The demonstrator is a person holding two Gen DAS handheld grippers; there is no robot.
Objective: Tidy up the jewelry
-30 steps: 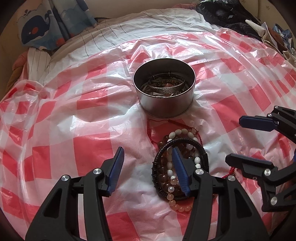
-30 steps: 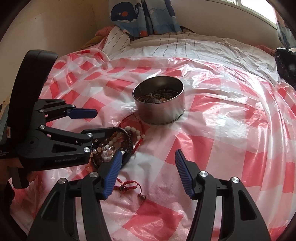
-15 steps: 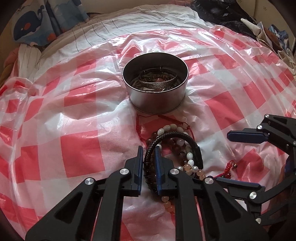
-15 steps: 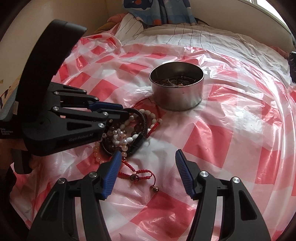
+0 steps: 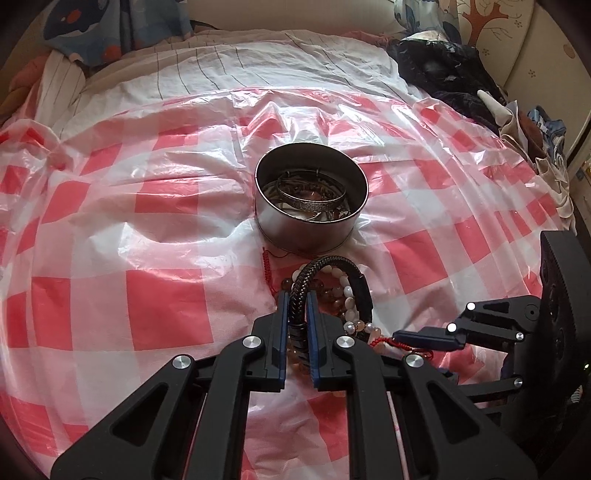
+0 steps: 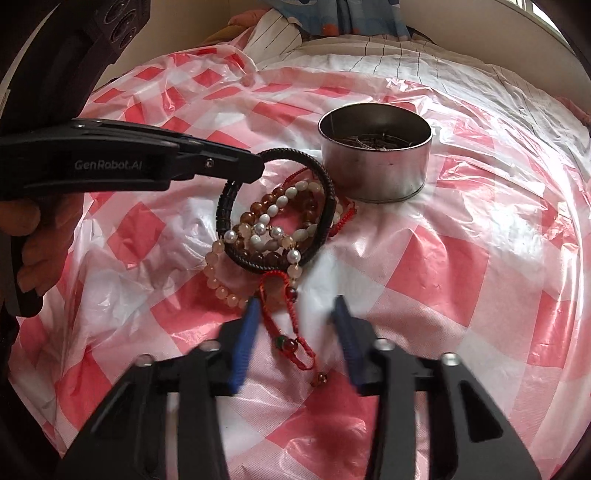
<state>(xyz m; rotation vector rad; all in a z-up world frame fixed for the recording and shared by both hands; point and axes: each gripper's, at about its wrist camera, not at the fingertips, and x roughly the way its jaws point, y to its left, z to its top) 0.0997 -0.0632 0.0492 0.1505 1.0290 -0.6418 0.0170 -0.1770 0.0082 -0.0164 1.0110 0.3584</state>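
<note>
My left gripper [image 5: 297, 295] is shut on a black braided bracelet [image 5: 317, 267], which it tilts up off a pile of bead bracelets [image 5: 345, 306]. In the right wrist view the black bracelet [image 6: 327, 184] hangs from the left gripper [image 6: 255, 168] over the beads [image 6: 266, 225]. A round metal tin [image 5: 312, 199] with metal bangles inside stands just beyond the pile; it also shows in the right wrist view [image 6: 375, 162]. My right gripper [image 6: 295, 306] is open, low over a red cord bracelet [image 6: 284, 325].
A red-and-white checked plastic sheet [image 5: 147, 221] covers the bed. Dark clothes [image 5: 443, 70] are piled at the back right. A striped white sheet [image 5: 240, 62] and a whale-print cloth [image 5: 92, 26] lie at the back.
My left gripper shut on the black braided bracelet and has lifted one side of it. My right gripper moved in toward the red cord bracelet and narrowed somewhat.
</note>
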